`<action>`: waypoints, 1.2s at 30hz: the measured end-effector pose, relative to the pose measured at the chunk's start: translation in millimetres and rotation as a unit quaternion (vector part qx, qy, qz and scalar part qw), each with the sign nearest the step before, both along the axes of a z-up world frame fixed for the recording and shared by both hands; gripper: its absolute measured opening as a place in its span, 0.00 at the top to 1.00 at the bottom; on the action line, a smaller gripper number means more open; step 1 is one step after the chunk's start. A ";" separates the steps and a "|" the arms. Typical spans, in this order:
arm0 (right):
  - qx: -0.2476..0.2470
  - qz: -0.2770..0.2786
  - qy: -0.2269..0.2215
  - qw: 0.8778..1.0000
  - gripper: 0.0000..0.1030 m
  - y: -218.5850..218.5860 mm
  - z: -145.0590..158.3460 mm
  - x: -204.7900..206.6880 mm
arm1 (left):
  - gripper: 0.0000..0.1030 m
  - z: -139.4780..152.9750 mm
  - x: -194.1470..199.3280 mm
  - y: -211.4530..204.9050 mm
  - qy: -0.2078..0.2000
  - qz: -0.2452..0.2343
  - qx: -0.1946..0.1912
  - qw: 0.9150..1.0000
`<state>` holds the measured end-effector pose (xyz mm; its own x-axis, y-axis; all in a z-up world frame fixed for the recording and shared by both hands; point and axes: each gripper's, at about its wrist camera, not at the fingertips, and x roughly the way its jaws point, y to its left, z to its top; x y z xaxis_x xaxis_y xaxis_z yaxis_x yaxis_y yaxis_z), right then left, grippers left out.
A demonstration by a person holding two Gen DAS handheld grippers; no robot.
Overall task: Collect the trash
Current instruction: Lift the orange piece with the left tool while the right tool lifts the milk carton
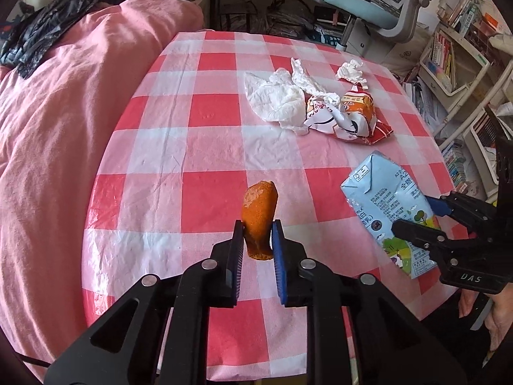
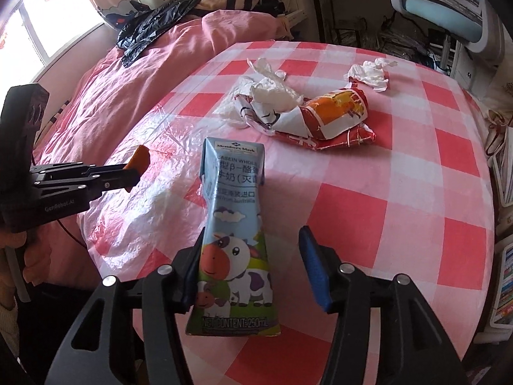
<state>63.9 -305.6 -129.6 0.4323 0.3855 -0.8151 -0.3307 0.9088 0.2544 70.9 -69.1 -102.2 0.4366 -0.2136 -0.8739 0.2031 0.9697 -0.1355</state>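
Pink bedding (image 1: 57, 134) fills the left of the left-wrist view, w/ a black plastic bag (image 1: 35, 35) lying on it at upper left. The table, under a red-and-white check cloth (image 1: 198, 122), takes the centre of both views. Upper right of the left-wrist view: a grey/teal desk chair (image 1: 378, 3) & bookshelves (image 1: 449, 57) beyond the table's far edge.

Trash on the cloth: a crumpled red-orange-white snack wrapper (image 1: 346, 115) at centre right of the left-wrist view, touching a wad of white paper/plastic (image 1: 275, 96) on its left; a smaller white tissue ball (image 1: 351, 72) sits just beyond, apart from the wrapper.

Light-blue milk carton (image 2: 231, 237), cow print, dented, lies at bottom centre of the right-wrist view, betw. the fingers of the right gripper (image 2: 250, 269). Jaws stand apart: left pad is at the carton's edge, right pad is clear of it w/ cloth showing in the gap, so no grip.

Left gripper (image 1: 258, 240), bottom centre of its own view, jaws closed on an orange peel piece (image 1: 259, 218), both pads pressing its lower part; peel sticks up above the tips, off the cloth. In the right-wrist view that gripper shows at mid left, peel poking out of the tips.
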 end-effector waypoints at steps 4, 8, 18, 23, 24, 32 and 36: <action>-0.015 0.006 -0.013 1.000 0.41 6.7 0.0 -1.6 | 0.84 9.4 -3.0 -0.7 -0.014 -0.004 -0.007 1.000; -0.021 -0.022 -0.095 0.995 0.14 -1.8 21.2 -7.1 | 0.84 7.1 2.1 2.1 -0.006 0.008 -0.008 1.000; -0.046 -0.157 -0.085 0.983 0.07 -49.1 0.1 30.2 | 0.84 1.5 13.8 6.0 0.008 0.030 -0.022 0.999; -0.001 -0.169 -0.041 0.985 0.06 -53.3 -11.9 53.1 | 0.84 -4.5 17.7 3.0 0.018 0.033 -0.033 0.999; -0.003 -0.169 -0.040 0.985 0.06 -53.5 -12.2 56.1 | 0.84 -5.3 18.1 2.6 0.019 0.034 -0.035 0.999; -0.122 -0.156 -0.036 0.980 0.06 -22.4 -18.3 76.0 | 0.84 -10.6 22.3 1.2 0.028 0.039 -0.043 0.998; -0.126 -0.156 -0.037 0.979 0.06 -23.8 -18.2 72.0 | 0.84 -16.0 25.3 2.2 0.035 0.045 -0.048 0.997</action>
<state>135.8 -329.4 -147.8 0.5579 0.0163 -0.8298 -0.0367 0.9993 -0.0050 96.2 -66.8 -118.2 0.3959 -0.2606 -0.8806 0.1025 0.9654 -0.2396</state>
